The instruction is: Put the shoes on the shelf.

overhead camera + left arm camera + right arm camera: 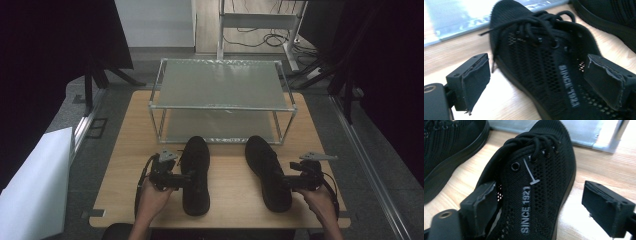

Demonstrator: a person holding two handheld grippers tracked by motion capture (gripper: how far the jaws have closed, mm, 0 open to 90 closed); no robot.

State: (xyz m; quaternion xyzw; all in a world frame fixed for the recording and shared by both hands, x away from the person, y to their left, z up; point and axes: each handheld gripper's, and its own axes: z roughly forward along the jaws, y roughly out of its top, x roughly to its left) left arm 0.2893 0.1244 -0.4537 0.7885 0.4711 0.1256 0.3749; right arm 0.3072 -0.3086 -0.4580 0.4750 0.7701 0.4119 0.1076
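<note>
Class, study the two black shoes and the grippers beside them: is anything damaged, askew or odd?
Two small things. The right shoe carries a pale plastic tag fastener by its eyelets. The pad lining on the left gripper looks frayed at its edges. The left shoe lies flat beside the right one, before the wire shelf.

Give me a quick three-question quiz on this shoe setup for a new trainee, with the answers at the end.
1. True or false: both black shoes already sit on the metal rack.
2. Which part of the left shoe does the left gripper straddle? A) the toe B) the side wall by the collar C) the laces
3. What words are printed on the right shoe between the pads of the right gripper?

Key
1. False: both stand on the wooden table in front of the rack.
2. B, with one pad inside the shoe, one outside, jaws open.
3. SINCE 1921.
</note>
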